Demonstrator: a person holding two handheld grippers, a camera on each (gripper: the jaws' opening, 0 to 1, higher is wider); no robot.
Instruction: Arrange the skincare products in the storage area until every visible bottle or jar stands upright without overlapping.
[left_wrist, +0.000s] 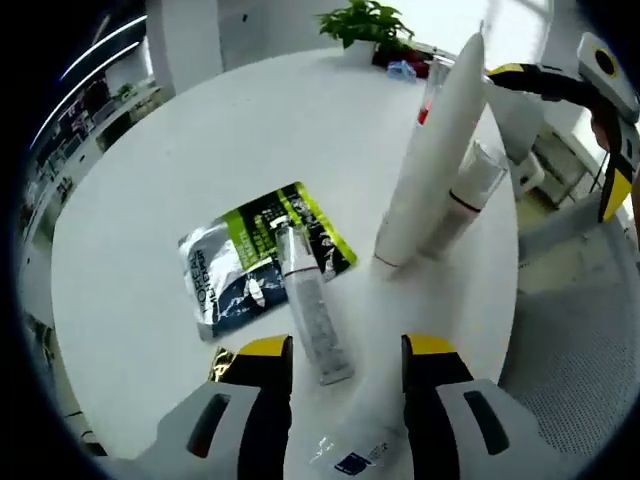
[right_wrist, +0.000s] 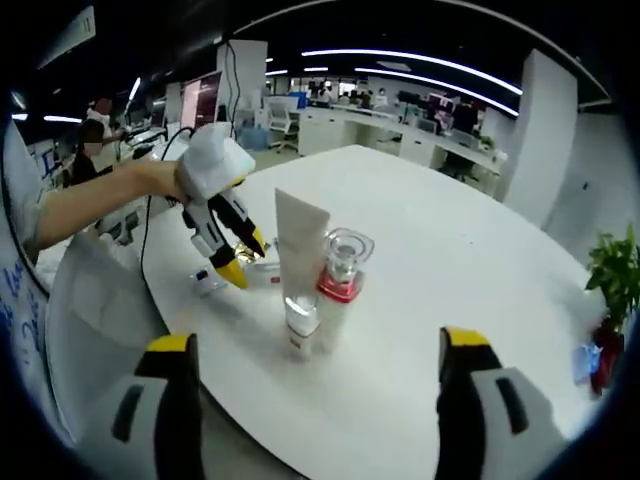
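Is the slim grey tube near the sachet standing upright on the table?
No, the slim grey tube lies flat on the white table, partly over the green-and-black sachet.

The left gripper view looks steeply down onto the round white table (left_wrist: 150, 180) from close above, its own jaws rising at the bottom with a flat tube (left_wrist: 308, 300) lying just ahead between them. The right gripper view sits lower and farther back, near the table's edge, facing level across the table (right_wrist: 450, 260) toward an office. Both views share the standing white tube (left_wrist: 435, 150) (right_wrist: 300, 270) and the products beside it, seen from roughly opposite sides; the left gripper (right_wrist: 243, 262) appears beyond the right view's left jaw.
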